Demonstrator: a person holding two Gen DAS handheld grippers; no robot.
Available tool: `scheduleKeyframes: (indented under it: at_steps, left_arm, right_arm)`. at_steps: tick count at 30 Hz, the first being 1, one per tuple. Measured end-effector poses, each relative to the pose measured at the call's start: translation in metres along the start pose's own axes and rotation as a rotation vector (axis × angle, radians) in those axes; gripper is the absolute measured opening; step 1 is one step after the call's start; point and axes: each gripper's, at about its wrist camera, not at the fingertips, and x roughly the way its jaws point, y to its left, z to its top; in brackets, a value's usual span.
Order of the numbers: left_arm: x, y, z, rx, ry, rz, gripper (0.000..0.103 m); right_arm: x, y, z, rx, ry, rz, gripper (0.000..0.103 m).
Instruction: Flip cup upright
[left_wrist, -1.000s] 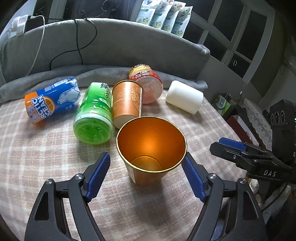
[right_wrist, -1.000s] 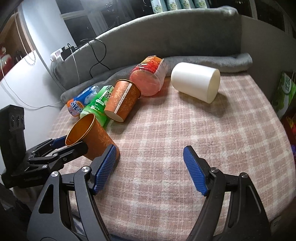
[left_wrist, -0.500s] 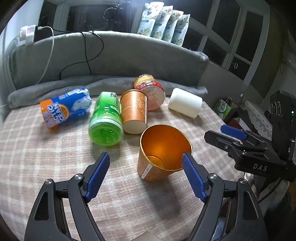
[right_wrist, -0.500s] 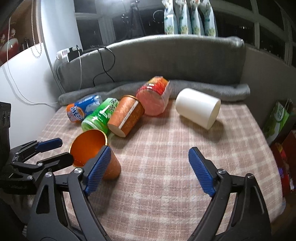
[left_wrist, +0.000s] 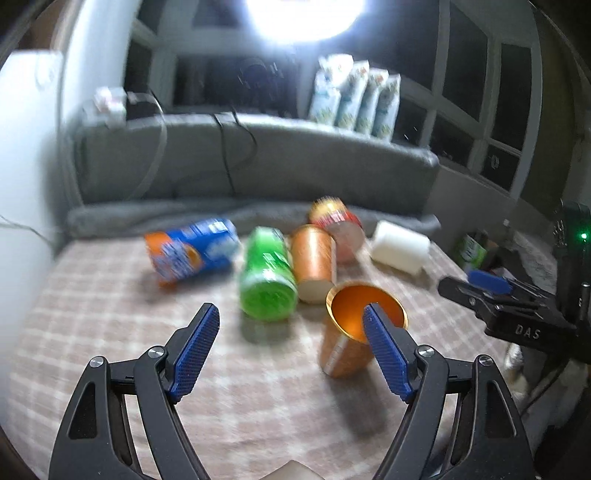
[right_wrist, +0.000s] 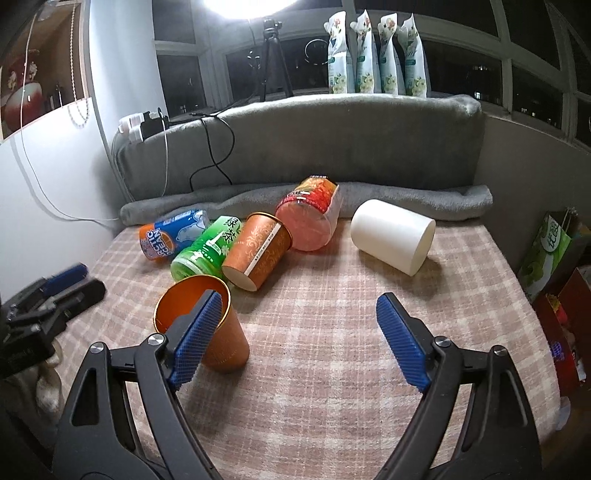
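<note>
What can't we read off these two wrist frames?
- Left wrist view: motion blur smears every label; blue can text unreadable.
- Upright orange cup: near wall hidden by the right gripper finger in the right wrist view.
- White cup: its inside faces away in both views.

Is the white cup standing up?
No, the white cup lies on its side on the checked cloth, with its open end facing sideways.
</note>
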Motion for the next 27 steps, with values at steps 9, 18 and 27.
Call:
scheduleKeyframes:
  at_steps: [9,18,27]
  left_arm:
    - [-0.033,0.0,0.007,0.047,-0.194,0.168,0.083]
    - [-0.047,-0.004,0.007,0.048,-0.233,0.184,0.093]
    - [-0.053,-0.006,0.005,0.029,-0.236,0.181,0.103]
  right_arm:
    - [-0.013,0.003,0.003,0.009,-0.058,-0.034,0.089]
    - [-0.038,0.01,0.006,-0.006,-0.162,-0.126,0.102]
    - [-0.047,0.008,0.009,0.006,-0.203,-0.164,0.103]
